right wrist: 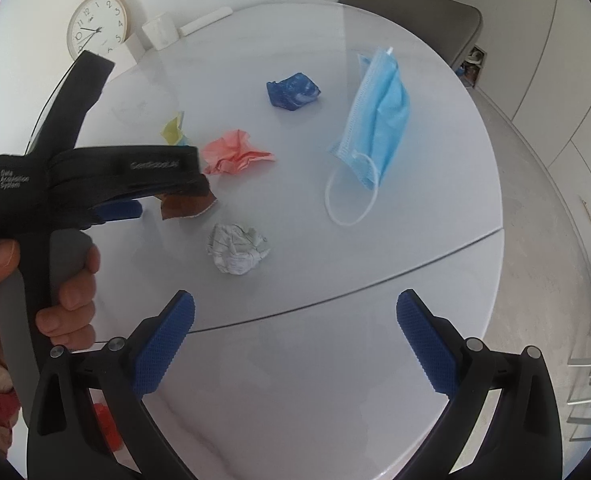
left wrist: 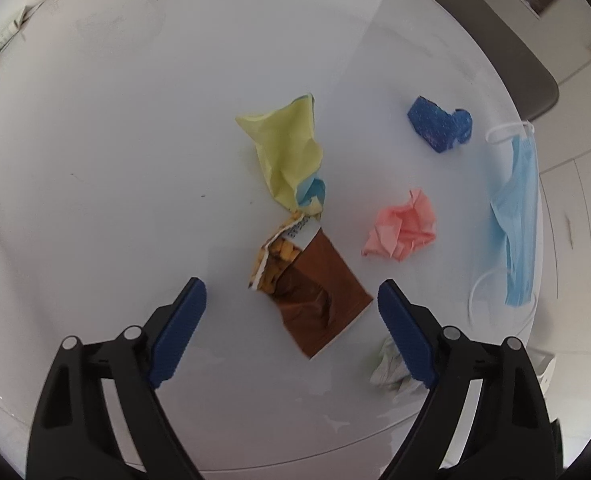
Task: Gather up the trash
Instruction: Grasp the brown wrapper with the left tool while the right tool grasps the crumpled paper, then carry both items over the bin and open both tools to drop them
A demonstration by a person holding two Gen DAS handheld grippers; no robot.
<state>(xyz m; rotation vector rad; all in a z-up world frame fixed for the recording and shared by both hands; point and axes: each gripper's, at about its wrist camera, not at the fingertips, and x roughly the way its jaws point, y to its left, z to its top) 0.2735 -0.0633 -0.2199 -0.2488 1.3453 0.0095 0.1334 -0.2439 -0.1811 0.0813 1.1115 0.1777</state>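
A torn brown snack wrapper (left wrist: 315, 300) lies flat on the white round table (left wrist: 115, 160). My left gripper (left wrist: 291, 286) hangs over it, open, one blue pad on either side and neither touching. Just beyond lies a crumpled yellow-and-blue paper (left wrist: 287, 152). To the right are a pink paper wad (left wrist: 401, 228), a dark blue wad (left wrist: 439, 126), a light blue face mask (left wrist: 515, 220) and a white printed paper ball (left wrist: 387, 368). My right gripper (right wrist: 295, 296) is open and empty over the table's near part, short of the white ball (right wrist: 237, 248) and the mask (right wrist: 379, 120).
A person's hand (right wrist: 75, 280) holds the left tool's black body (right wrist: 95, 168) at the left of the right wrist view. A wall clock (right wrist: 97, 26) and a white mug (right wrist: 160, 32) stand at the far side. A grey chair (right wrist: 415, 12) sits behind the table, and cabinets line the right.
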